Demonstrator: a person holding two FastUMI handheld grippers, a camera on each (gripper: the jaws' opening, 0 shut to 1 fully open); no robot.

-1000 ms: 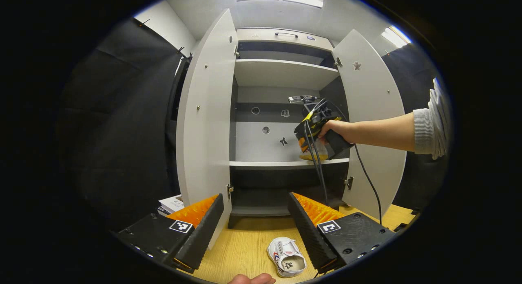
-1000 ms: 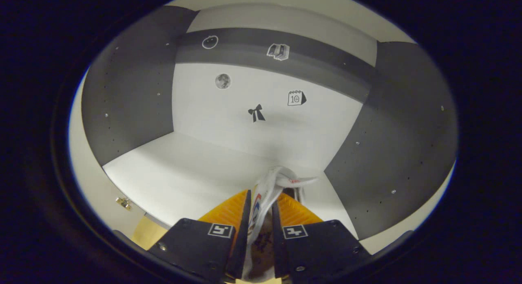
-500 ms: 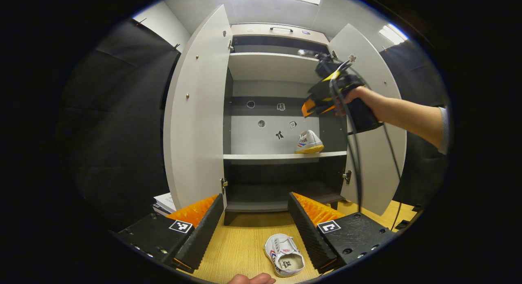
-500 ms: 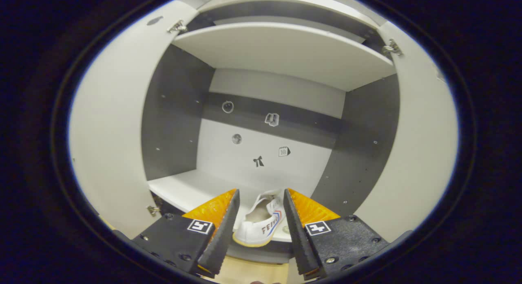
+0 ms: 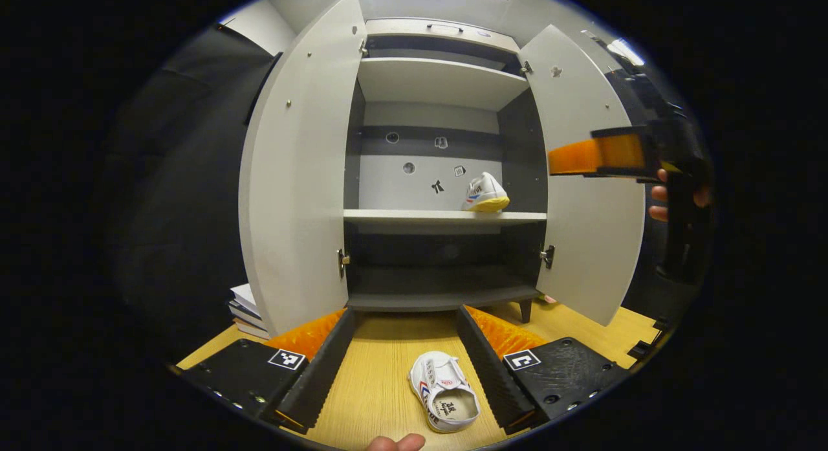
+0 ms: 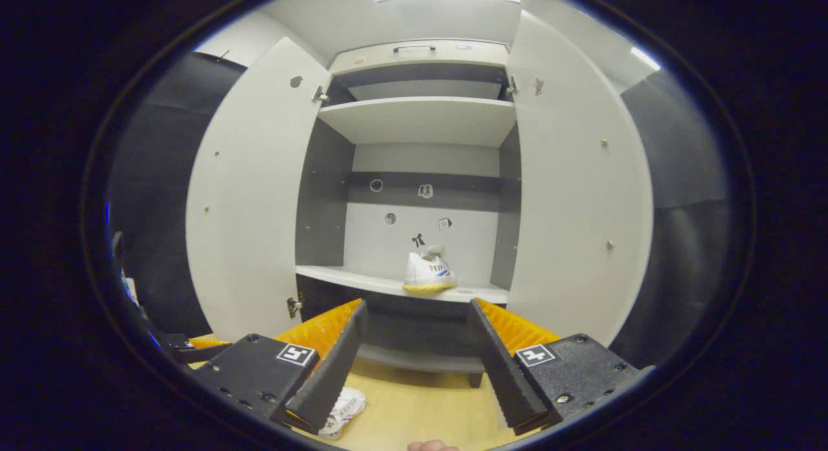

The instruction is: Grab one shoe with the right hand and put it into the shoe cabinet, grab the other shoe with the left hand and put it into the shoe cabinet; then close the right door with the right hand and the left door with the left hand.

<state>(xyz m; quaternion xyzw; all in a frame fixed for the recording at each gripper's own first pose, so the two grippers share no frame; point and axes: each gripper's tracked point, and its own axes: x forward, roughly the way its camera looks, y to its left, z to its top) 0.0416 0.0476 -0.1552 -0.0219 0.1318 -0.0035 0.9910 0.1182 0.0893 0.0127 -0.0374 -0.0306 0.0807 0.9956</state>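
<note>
Left tongs (image 5: 406, 367) stand wide apart, empty, above a white shoe (image 5: 444, 400) lying on the wooden floor (image 5: 375, 386) between the fingers. Right tongs (image 6: 417, 357) also gape, holding nothing. The other shoe (image 6: 428, 274) sits on the cabinet's middle shelf (image 6: 362, 281), right side. Both doors (image 5: 294, 173) hang open

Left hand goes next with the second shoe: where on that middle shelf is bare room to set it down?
The middle shelf is bare from the left wall to the placed shoe, which sits at the right end near the right wall. Set the floor shoe left of it. Both doors stand open, so the way in is clear.
</note>
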